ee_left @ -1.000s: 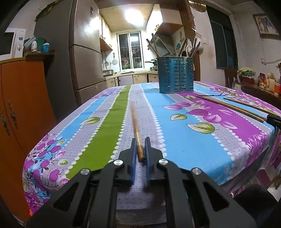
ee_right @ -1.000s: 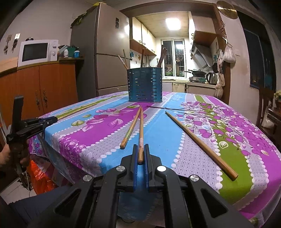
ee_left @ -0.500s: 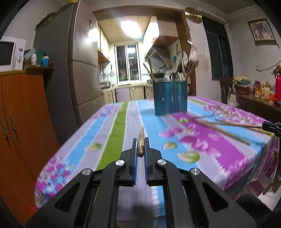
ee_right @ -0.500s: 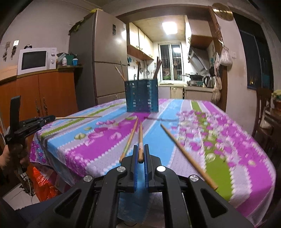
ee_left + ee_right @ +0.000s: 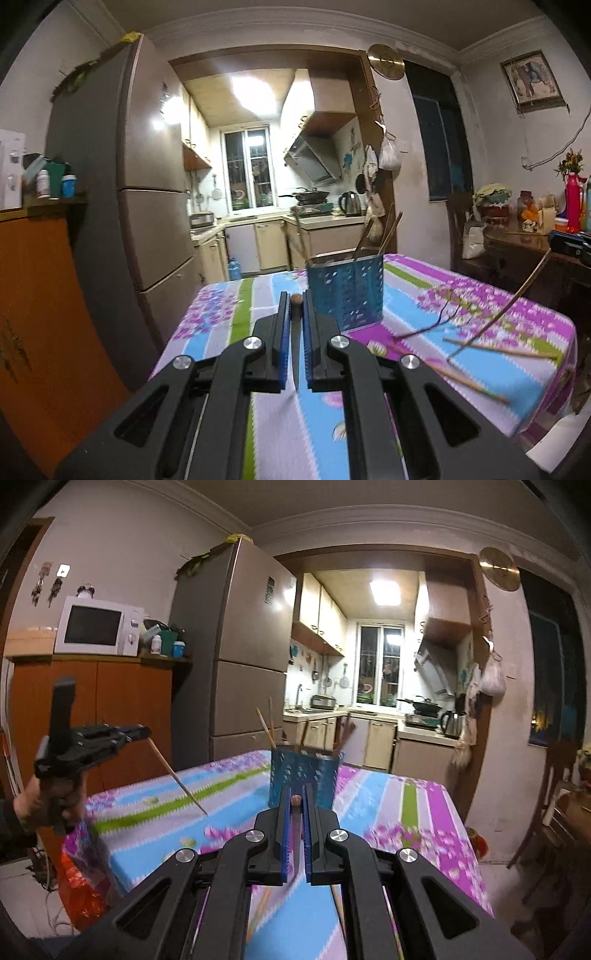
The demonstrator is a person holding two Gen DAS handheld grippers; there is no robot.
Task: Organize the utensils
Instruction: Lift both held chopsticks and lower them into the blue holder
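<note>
My left gripper point(image 5: 294, 306) is shut on a wooden chopstick point(image 5: 296, 300), seen end-on, lifted above the table; from the right wrist view it point(image 5: 140, 733) holds that chopstick point(image 5: 177, 775) slanting down. My right gripper point(image 5: 295, 805) is shut on another chopstick point(image 5: 295, 799), also end-on; in the left wrist view this chopstick point(image 5: 509, 306) hangs from the gripper at the right edge. The blue perforated utensil holder point(image 5: 345, 291) stands ahead on the table with several chopsticks in it; it also shows in the right wrist view point(image 5: 303, 775).
Loose chopsticks point(image 5: 498, 350) and a thin dark twig point(image 5: 439, 321) lie on the flowered tablecloth point(image 5: 406, 387) at right. A fridge point(image 5: 147, 206) and orange cabinet point(image 5: 33, 295) stand left. A chair point(image 5: 546, 805) and side table are to the right.
Both grippers have lifted their chopsticks off the table and tilted up, so each chopstick now points toward its camera. The views have risen well above the table.
</note>
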